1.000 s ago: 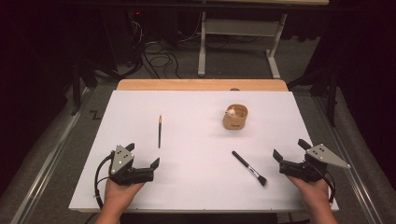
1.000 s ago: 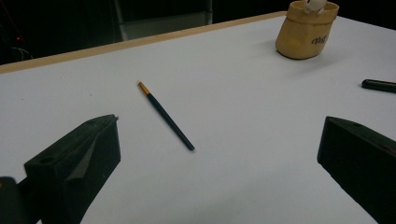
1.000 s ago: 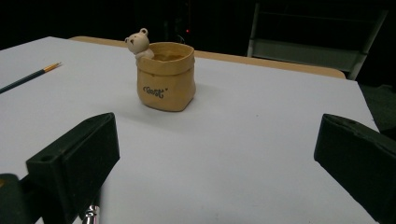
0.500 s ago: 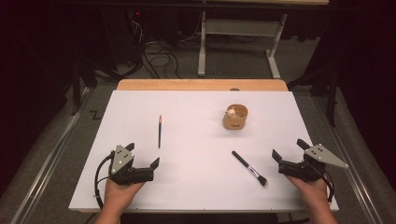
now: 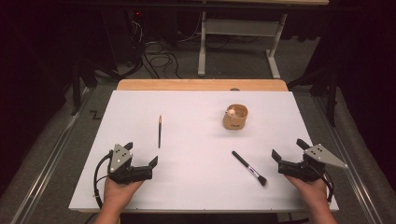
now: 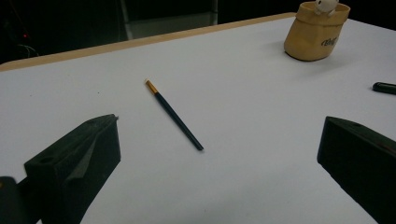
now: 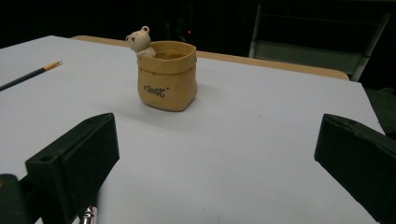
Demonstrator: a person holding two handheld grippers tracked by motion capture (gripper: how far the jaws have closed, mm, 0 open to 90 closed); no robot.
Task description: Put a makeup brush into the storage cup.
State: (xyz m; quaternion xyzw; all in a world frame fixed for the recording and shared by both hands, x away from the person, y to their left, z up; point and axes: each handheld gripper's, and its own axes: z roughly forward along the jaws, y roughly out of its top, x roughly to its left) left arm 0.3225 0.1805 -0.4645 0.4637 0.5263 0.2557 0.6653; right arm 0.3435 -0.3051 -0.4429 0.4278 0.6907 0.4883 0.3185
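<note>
step: looks like the very start imo, nothing picked up yet, both hands parked at the near edge of the table (image 5: 196, 107)
left gripper (image 5: 140, 158): jaws spread wide, holding nothing
right gripper (image 5: 286, 149): same deal, wide & empty
pencil (image 5: 159, 131): flat on the white top, just fwd of the left gripper, apart from it; in the left gripper view it sits (image 6: 173, 114) btwn the jaws but farther out
brush (image 5: 250, 168): lying diagonal, just beside the right gripper on its inner side, not touching
pot (image 5: 235, 117): tan bear cup, upright, well apart from both, mid-right
next move: prob reach fwd w/ the left gripper, line the jaws across the pencil & close; the pot is likely where it goes
</note>
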